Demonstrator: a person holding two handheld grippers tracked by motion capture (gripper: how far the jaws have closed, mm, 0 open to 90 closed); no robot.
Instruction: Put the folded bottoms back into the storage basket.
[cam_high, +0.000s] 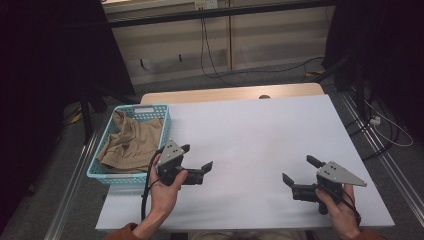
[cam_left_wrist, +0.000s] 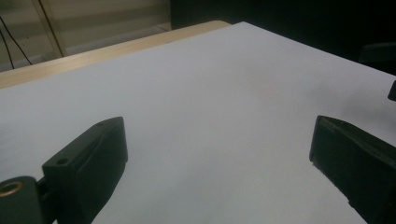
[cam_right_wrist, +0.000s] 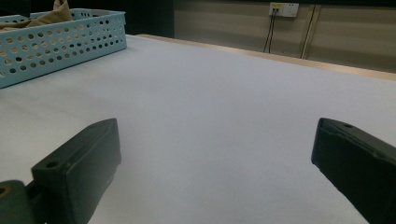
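High view: both grippers idling with jaws spread, holding nothing.
Left gripper (cam_high: 196, 156) sitting just beside basket (cam_high: 160, 111); reaching for tan cloth (cam_high: 131, 145), it's risking snagging the rim; right gripper (cam_high: 295, 170) waiting well apart.

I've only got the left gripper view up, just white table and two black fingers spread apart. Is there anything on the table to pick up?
Observer: Yes. In the high view a light blue basket sits at the table's left edge, beside the left gripper.
Operator: Anything inside it?
Observer: A crumpled tan cloth lies in it; the right gripper view shows a bit of it poking above the perforated wall.
Operator: Where's the other gripper?
Observer: The right gripper is held low over the table's right side, fingers spread and nothing between them, pointing left toward the basket.
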